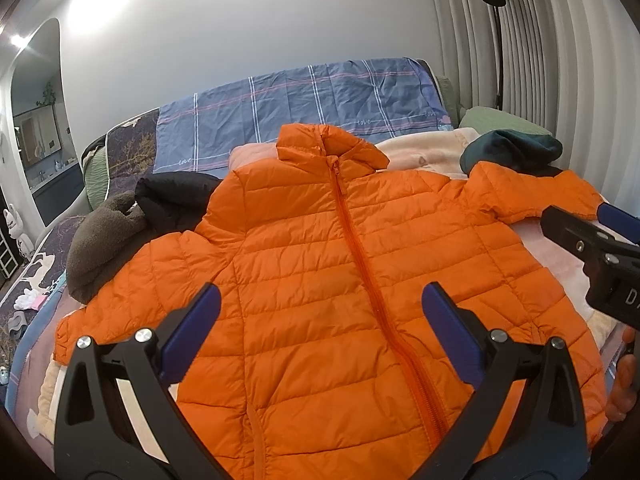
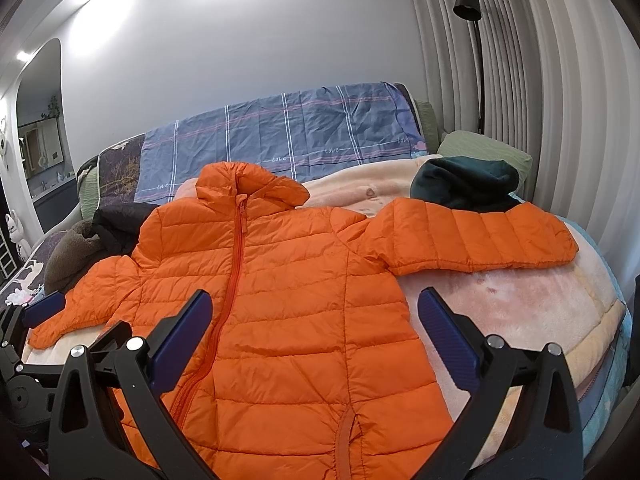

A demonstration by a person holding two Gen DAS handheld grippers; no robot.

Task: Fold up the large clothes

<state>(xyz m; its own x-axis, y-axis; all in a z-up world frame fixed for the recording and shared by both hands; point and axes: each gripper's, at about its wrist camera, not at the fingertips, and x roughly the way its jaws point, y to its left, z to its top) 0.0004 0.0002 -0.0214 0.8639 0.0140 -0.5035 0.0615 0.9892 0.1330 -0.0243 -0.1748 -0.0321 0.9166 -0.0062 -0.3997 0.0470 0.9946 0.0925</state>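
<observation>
Ahead of the left hand-held gripper (image 1: 320,304), the orange jacket (image 1: 320,264) shows quilted, faintly shiny cloth. Beneath it, a pink blanket (image 2: 520,304) looks plush and matt. Beyond, the checked sheet (image 1: 304,108) is thin, creased cotton, probably. The fingers (image 1: 192,332) wear ribbed blue pads on matt black plastic, with bright metal bolts.

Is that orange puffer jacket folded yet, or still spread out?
Spread out. The orange puffer jacket lies flat on the bed, front up, zipped, both sleeves stretched sideways. Neither gripper touches it.
</observation>
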